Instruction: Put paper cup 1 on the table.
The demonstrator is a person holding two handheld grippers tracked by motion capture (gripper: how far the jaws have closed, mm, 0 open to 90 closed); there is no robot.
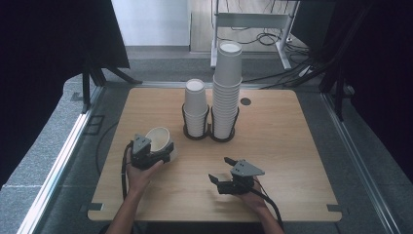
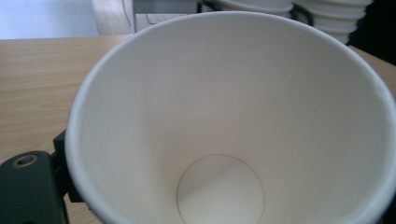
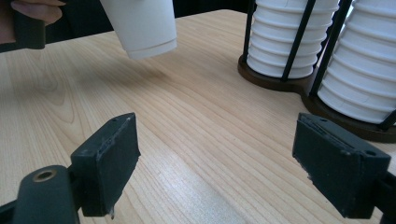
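One paper cup [image 1: 159, 138], tilted and lifted off the tabletop [image 1: 282, 146], sits clamped in the left tool [image 1: 155, 152] at centre left. Two cup stacks [image 1: 225, 92] stand in a rack [image 1: 210, 135] at upper centre. Lower right, the right tool [image 1: 222, 169] rests with jaws spread, grasping nothing.

The desk [image 1: 292, 161] carries two stacks of paper cups [image 1: 227, 92] in one double holder [image 1: 209, 134], one loose cup [image 1: 158, 139], and two grippers [image 1: 234, 178].

Dim, soft overhead light — bg dark
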